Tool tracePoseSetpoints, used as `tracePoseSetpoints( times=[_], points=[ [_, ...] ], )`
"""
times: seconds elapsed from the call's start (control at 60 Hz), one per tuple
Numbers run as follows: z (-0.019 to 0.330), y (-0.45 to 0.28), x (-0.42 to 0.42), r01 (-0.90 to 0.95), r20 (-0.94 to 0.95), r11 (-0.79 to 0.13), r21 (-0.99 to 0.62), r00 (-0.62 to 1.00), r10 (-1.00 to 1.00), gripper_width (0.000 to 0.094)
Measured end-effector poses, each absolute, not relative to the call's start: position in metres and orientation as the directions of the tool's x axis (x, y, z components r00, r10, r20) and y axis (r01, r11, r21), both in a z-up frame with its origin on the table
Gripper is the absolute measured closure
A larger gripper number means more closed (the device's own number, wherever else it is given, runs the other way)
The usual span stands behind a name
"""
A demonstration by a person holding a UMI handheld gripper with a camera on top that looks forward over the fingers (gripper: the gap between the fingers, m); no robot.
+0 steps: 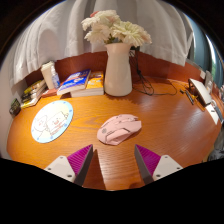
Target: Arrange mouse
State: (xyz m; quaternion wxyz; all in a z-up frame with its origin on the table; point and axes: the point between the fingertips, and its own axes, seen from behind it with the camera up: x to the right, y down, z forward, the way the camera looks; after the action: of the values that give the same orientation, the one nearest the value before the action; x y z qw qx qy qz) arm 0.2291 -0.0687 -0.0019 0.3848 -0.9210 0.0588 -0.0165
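A pale pink-white mouse (119,129) lies on the round wooden table (170,130), just ahead of my fingers and slightly beyond their tips. A round light-blue mouse pad (52,121) lies on the table to the left of the mouse, apart from it. My gripper (113,160) is open and empty. Its two magenta pads (80,159) stand wide apart above bare wood, and nothing lies between them.
A white vase with white flowers (118,68) stands behind the mouse. Books (74,82) and a white box (50,75) lie at the back left. Cables and small items (190,95) lie at the right, with a white device (204,92) near the table's edge.
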Motion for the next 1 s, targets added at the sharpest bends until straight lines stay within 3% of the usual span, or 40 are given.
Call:
tracePoseSetpoints(
  times=[0.517, 0.717, 1.0],
  points=[
    [-0.013, 0.047, 0.211, 0.010, -0.055, -0.730, -0.684, 0.996, 0.066, 0.0097],
    [-0.016, 0.069, 0.214, 0.041, -0.014, -0.735, -0.677, 0.998, 0.069, 0.0376],
    [-0.016, 0.080, 0.205, 0.020, -0.038, -0.774, -0.632, 0.998, 0.056, 0.0510]
  ],
)
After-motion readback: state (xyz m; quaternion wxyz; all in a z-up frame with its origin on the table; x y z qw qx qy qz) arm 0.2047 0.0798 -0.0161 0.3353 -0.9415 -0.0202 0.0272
